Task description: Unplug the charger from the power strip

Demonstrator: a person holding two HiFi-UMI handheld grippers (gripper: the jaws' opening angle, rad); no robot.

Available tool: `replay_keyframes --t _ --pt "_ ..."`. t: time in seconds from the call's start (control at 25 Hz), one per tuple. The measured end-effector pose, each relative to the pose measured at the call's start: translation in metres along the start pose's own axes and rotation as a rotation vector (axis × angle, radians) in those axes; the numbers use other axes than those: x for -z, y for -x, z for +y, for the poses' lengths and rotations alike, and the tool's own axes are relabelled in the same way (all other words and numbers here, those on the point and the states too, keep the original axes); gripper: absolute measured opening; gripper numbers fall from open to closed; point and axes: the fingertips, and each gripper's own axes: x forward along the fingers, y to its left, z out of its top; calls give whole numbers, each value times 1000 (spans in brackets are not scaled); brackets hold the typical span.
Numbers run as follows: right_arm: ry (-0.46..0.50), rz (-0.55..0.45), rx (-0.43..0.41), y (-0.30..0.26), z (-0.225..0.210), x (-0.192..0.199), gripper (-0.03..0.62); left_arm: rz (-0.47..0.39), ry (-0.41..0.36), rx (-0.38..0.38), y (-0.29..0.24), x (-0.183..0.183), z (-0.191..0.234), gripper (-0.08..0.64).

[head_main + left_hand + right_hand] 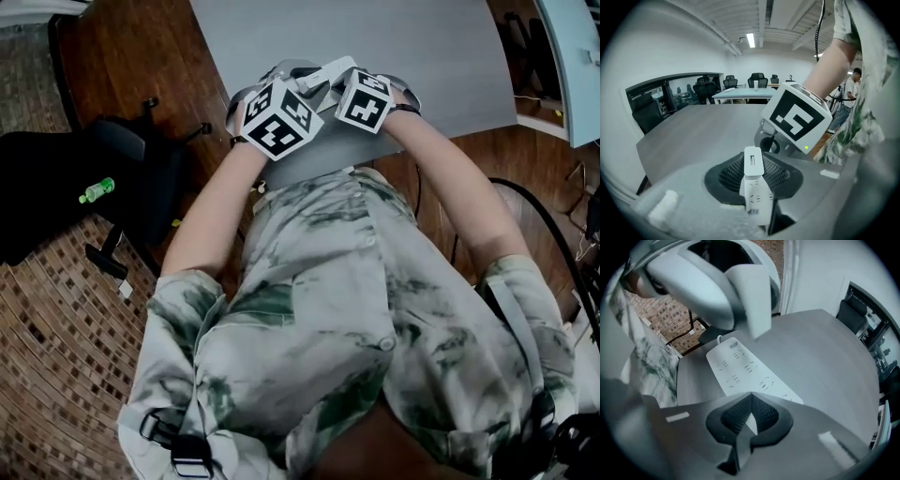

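Note:
A white charger (753,197) with a USB port on its top end stands between the jaws of my left gripper (752,164), which is shut on it and holds it up off the table. In the right gripper view that charger (752,301) hangs clear above the white power strip (740,366), which lies flat on the grey table (820,352). My right gripper (750,394) is shut, its tips together over the strip's near end. The head view shows only the two marker cubes (281,117), side by side, and hides the jaws.
A black office chair (112,178) and a green bottle (96,190) are on the floor to the left. Black cables (553,234) run at the right. Far across the table stand more chairs (757,79) and a person (853,89).

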Motion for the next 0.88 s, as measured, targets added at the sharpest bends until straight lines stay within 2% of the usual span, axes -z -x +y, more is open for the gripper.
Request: replay_keyframes --t 0.12,0.24,0.36,0.48,0.64,0.88 --pt "-3 -20 4 -2 0 -1 -2 -3 45 7 18 15 12 101" --pt "-32 -61 21 0 -3 1 -2 -41 118 -7 31 19 15 101" --pt "-27 -102 64 2 -7 1 3 -62 151 -46 43 23 17 103" --pt "-46 -191 120 20 -13 -8 3 -86 183 -82 58 19 15 103" --pt "-72 -318 152 61 13 -1 3 -169 226 -117 90 0 -17 103" --pt "-97 -473 175 120 74 44 3 -213 203 -189 138 -25 -90 103"
